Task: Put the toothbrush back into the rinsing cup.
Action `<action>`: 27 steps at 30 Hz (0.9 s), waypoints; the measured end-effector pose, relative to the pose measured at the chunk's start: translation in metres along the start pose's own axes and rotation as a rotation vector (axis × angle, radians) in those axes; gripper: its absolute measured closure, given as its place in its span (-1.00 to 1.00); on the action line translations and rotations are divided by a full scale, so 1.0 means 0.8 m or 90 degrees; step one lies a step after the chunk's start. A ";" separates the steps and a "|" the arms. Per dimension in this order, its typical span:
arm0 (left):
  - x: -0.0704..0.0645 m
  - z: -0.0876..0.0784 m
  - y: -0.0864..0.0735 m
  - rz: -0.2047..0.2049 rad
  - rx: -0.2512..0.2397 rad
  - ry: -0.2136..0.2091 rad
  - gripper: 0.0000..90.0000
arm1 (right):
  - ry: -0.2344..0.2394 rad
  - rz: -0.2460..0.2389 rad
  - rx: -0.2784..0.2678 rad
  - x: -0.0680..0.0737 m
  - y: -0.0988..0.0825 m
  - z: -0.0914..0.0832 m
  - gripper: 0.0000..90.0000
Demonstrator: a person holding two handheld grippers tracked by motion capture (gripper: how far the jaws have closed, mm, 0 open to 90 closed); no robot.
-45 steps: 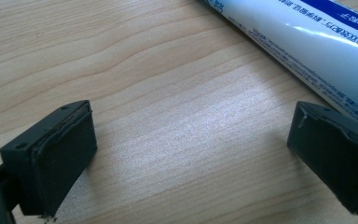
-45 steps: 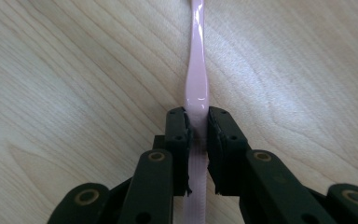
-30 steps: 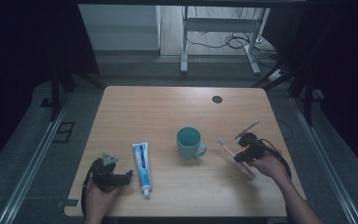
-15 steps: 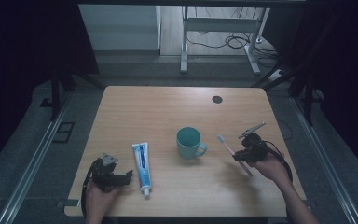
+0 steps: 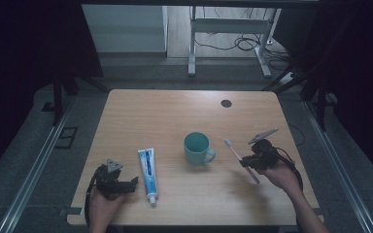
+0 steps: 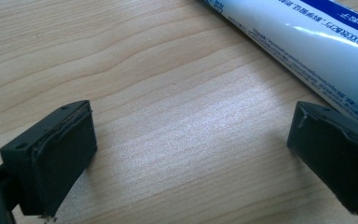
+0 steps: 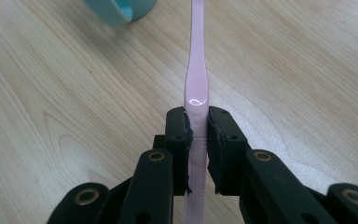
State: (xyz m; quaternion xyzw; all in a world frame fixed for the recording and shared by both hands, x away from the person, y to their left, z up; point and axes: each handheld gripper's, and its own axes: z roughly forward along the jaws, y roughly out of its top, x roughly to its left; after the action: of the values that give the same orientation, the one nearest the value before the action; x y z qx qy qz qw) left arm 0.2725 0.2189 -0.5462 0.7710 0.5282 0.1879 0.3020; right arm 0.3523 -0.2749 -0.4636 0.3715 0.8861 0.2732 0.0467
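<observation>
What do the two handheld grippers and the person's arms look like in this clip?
Both tools are black. The left gripper carries a grey three-cornered plate on top and has flat, block-shaped black pads with slightly frayed edges. The right gripper has the same grey plate, linkage arms with brass-coloured rivets, and a black cable looping back by the hand. The forearms are bare; no sleeves show.

The toothpaste tube has tiny lines of printing along its white side and some letters on its blue stripe. They are too small and blurry to read. Nothing else has words.
</observation>
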 end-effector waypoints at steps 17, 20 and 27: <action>0.000 0.000 0.000 0.000 0.000 0.000 -0.97 | 0.007 0.005 -0.024 0.000 -0.002 -0.001 0.74; 0.000 0.000 0.000 0.000 0.000 0.000 -0.97 | 0.008 0.004 -0.031 0.001 -0.001 -0.002 0.74; 0.000 0.000 0.000 0.000 0.000 0.000 -0.97 | 0.013 0.004 -0.055 0.003 0.002 -0.005 0.74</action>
State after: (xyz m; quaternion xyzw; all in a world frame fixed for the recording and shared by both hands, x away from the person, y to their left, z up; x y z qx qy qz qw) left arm 0.2725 0.2189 -0.5462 0.7711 0.5281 0.1879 0.3021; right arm 0.3504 -0.2741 -0.4591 0.3694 0.8725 0.3154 0.0528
